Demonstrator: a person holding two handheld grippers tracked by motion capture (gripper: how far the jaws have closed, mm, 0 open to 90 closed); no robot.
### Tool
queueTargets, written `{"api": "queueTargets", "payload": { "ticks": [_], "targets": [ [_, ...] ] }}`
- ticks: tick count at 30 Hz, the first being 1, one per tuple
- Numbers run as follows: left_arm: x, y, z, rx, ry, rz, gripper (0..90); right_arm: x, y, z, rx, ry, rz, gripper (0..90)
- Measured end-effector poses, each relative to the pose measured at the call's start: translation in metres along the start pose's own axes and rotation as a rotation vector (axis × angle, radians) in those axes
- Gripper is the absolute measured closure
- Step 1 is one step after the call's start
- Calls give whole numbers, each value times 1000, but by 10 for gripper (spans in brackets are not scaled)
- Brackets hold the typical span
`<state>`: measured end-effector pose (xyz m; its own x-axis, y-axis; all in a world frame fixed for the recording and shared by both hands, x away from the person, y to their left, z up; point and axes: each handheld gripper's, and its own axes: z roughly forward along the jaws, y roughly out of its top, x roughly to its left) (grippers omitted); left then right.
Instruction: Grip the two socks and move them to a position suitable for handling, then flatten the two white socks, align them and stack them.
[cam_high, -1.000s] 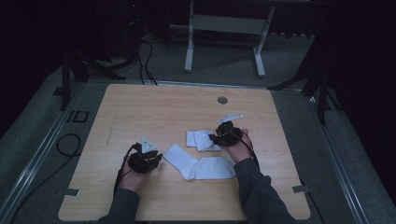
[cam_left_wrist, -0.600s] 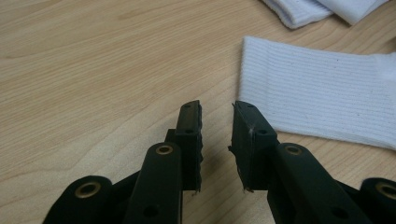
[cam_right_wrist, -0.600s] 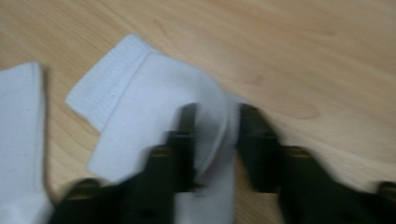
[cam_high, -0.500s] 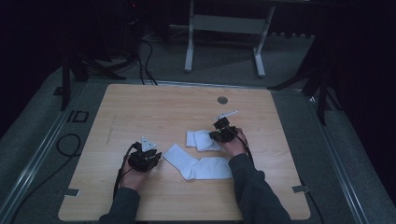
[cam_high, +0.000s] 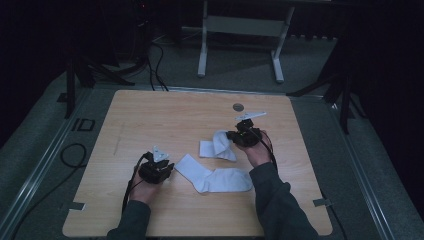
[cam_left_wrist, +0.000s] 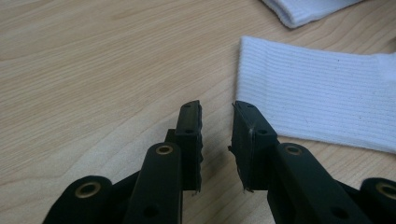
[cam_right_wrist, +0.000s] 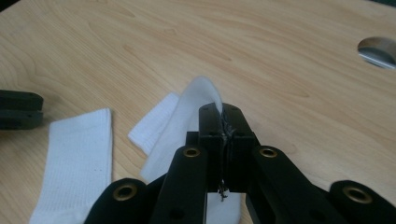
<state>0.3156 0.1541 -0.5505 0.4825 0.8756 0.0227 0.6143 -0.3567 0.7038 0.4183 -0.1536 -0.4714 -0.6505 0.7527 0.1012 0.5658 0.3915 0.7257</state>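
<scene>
Two white socks lie on the wooden table (cam_high: 150, 120). The near sock (cam_high: 212, 175) (cam_left_wrist: 317, 93) (cam_right_wrist: 77, 158) lies flat. My left gripper (cam_high: 169, 167) (cam_left_wrist: 217, 109) rests just left of its cuff, jaws open by a narrow gap with nothing between them. My right gripper (cam_high: 229, 136) (cam_right_wrist: 223, 112) is shut on a pinch of the far sock (cam_high: 217, 147) (cam_right_wrist: 182, 116) and holds that end raised off the table, while the sock's other end still lies on the wood. A corner of the far sock (cam_left_wrist: 303, 9) also reaches into the left gripper view.
A round metal grommet (cam_high: 238, 106) (cam_right_wrist: 378, 49) sits in the table near its far edge. A white frame leg (cam_high: 202, 45) and cables (cam_high: 155, 55) stand on the floor beyond the table. The left gripper's jaws (cam_right_wrist: 18, 109) show at the left of the right gripper view.
My right gripper has closed on the far sock and risen, pulling the sock's end up into a fold. The left gripper has stayed where it was.
</scene>
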Motion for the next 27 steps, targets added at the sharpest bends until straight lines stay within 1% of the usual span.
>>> {"api": "queueTargets", "payload": {
  "ticks": [5, 11, 14, 20, 23, 27],
  "targets": [
    [-1, 0, 0, 2, -3, 8, 725, -1, 3, -8, -12, -4, -3, 880],
    [-1, 0, 0, -4, -3, -1, 725, -3, 4, -17, -29, -8, -6, 880],
    [0, 0, 0, 0, -1, -1, 725, -6, 4, -23, -31, -12, -6, 880],
    [-1, 0, 0, 0, -3, 0, 725, -21, -4, -33, -26, -34, 10, 880],
    [-1, 0, 0, 1, -4, 3, 725, -30, -11, -37, -15, -53, 18, 880],
    [-2, 1, 0, 3, -2, 6, 726, -45, -23, -44, 1, -75, 46, 880]
  ]
}}
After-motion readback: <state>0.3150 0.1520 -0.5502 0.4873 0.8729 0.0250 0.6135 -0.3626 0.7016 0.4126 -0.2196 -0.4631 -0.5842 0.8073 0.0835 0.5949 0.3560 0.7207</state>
